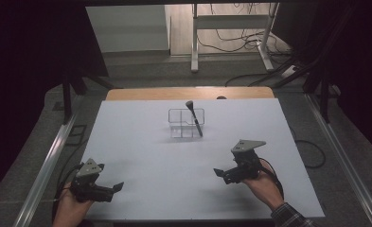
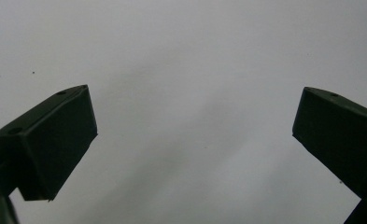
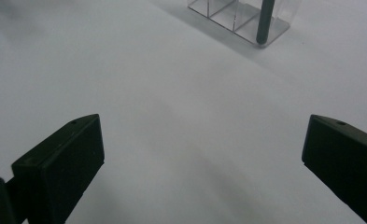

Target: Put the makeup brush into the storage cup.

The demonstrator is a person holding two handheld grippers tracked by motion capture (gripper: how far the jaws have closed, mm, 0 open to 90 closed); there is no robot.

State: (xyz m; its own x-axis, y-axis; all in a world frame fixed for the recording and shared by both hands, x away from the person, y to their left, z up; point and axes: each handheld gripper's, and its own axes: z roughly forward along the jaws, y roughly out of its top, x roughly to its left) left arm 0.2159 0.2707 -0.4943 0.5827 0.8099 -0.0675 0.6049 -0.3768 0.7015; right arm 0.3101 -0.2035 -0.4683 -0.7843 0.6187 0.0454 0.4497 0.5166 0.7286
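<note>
While both grippers sit wide and empty, the brush (image 1: 194, 117) leans in the clear organizer (image 1: 185, 123), ahead-left of the nearer right gripper (image 1: 225, 174); left gripper (image 1: 113, 188) farther.

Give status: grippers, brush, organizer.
Left gripper and right gripper open, empty, near table edge. Makeup brush leaning in clear acrylic organizer, table centre. Nothing in between.

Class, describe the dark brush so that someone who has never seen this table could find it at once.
Start at the white table, then find the clear plastic organizer towards its far edge. The brush stands tilted in the organizer's right-hand compartment, head up. It is the lone dark, slender thing there.
</note>
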